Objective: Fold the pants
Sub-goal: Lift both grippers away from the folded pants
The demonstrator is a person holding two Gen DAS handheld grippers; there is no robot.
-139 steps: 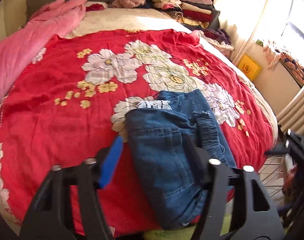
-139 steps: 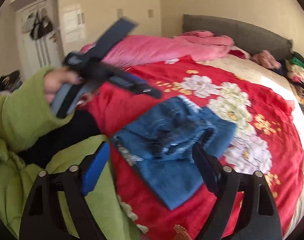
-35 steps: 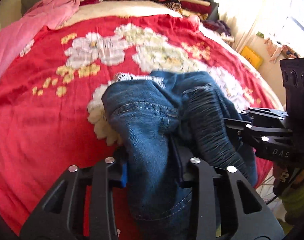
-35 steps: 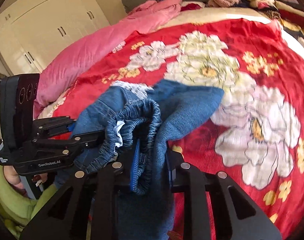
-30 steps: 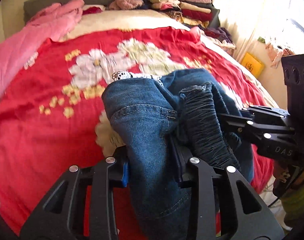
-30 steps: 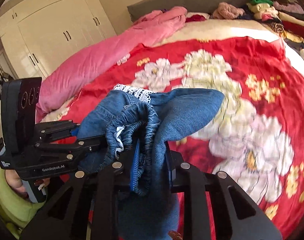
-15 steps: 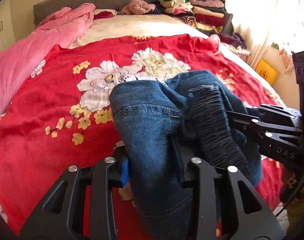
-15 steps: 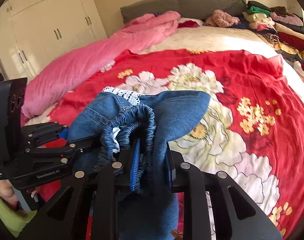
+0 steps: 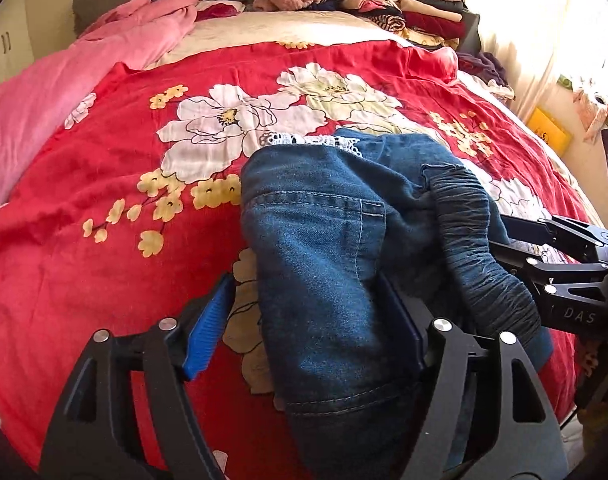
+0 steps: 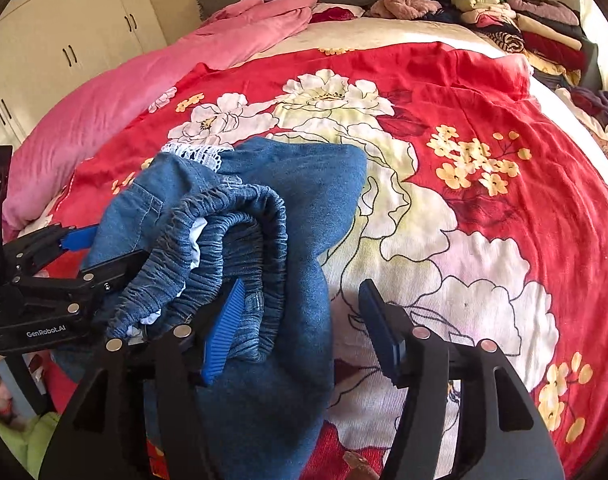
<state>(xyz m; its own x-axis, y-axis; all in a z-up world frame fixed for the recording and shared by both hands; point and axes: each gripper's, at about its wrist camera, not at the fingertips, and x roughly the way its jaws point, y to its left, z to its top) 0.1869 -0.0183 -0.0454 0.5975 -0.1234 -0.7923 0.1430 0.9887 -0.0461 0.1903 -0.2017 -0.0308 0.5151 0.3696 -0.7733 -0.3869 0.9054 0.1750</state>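
Both sets of tongs have just let go: half a second ago each was clamped on the denim, and now the left tongs (image 9: 312,328) stand spread wide with the folded pants (image 9: 336,248) lying loose between the blue pad and the dark one, and the right tongs (image 10: 299,320) are likewise parted, the gathered elastic waistband (image 10: 223,248) draped against the blue pad but not pinched. The pants sit bundled at the near edge of the bed, on the red floral bedspread (image 9: 103,200), a strip of white lace trim (image 9: 312,141) peeping out at their far end. This release suggests the fold has been laid down; the waistband looks bunched, so smoothing may remain. Farther off lie a pink quilt (image 10: 143,80) along the left side and stacked folded clothes (image 10: 516,20) by the headboard.
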